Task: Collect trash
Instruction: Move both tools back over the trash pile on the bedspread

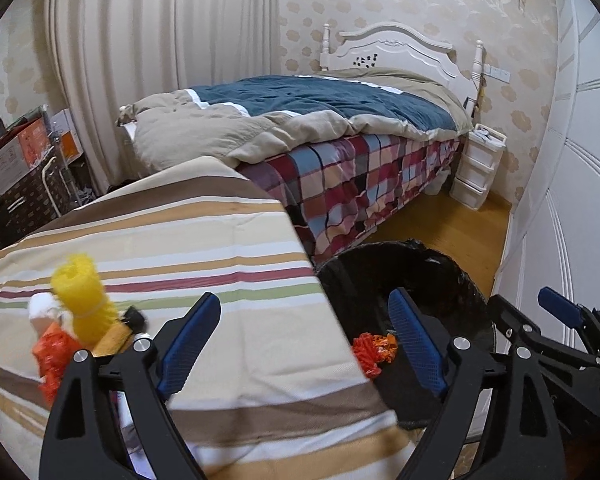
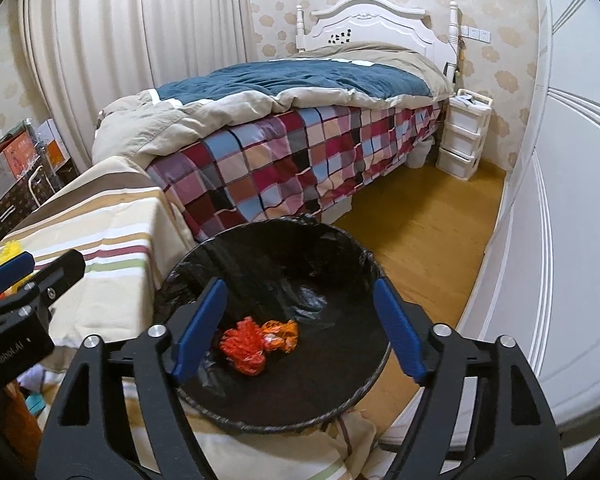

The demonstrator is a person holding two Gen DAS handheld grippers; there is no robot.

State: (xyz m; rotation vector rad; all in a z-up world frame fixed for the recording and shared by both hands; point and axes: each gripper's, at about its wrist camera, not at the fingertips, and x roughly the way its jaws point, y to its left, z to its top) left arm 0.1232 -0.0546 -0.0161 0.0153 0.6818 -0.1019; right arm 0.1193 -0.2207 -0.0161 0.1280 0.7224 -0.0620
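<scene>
your left gripper [image 1: 304, 344], open and empty, is nearer: the yellow mesh [image 1: 82, 304] stands upright at ten o'clock; right gripper [image 2: 300, 332] gapes over the bin [image 2: 340, 240].

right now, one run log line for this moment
left tool: open, empty | right tool: open, empty | orange wrappers: in bin

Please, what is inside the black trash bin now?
Inside the black trash bin, on its black liner, lie an orange-red net wad and an orange wrapper, touching. The right gripper's frame covers the near part of the bin, so anything there cannot be seen.
</scene>
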